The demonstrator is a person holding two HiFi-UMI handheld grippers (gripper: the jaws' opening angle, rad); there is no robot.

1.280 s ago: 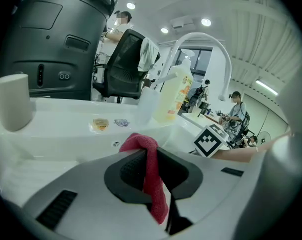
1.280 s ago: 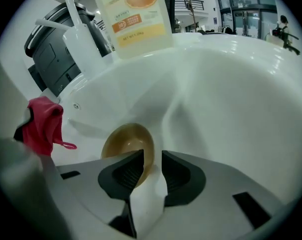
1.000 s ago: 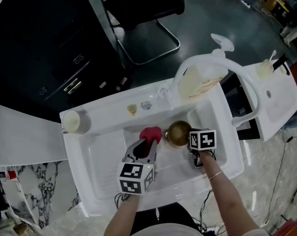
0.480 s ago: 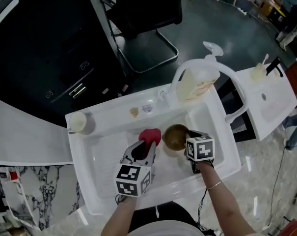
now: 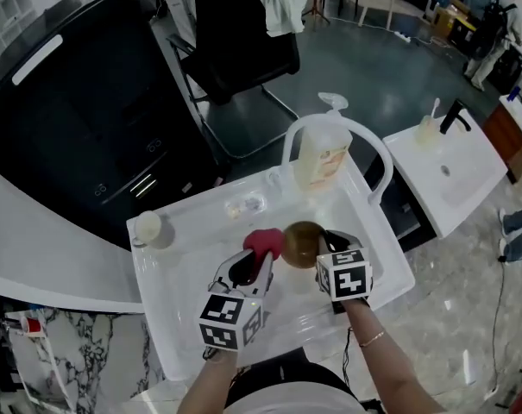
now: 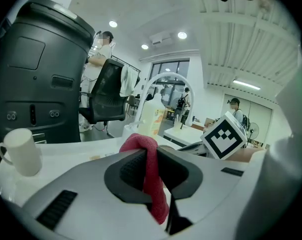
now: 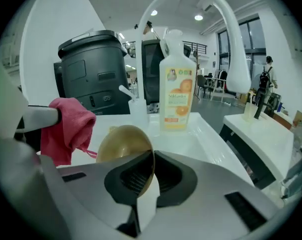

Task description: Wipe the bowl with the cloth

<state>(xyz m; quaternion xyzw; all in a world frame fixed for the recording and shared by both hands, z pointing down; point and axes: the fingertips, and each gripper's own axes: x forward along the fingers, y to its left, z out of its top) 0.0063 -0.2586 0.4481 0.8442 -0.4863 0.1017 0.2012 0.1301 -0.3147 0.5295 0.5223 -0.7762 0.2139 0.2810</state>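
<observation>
Bowl (image 5: 302, 243) and cloth (image 5: 262, 241) have risen above the sink (image 5: 179, 287), side by side

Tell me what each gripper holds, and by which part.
Left gripper: red cloth, pinched at a fold. Right gripper: bowl, by its rim, its jaws having just been closing.
</observation>
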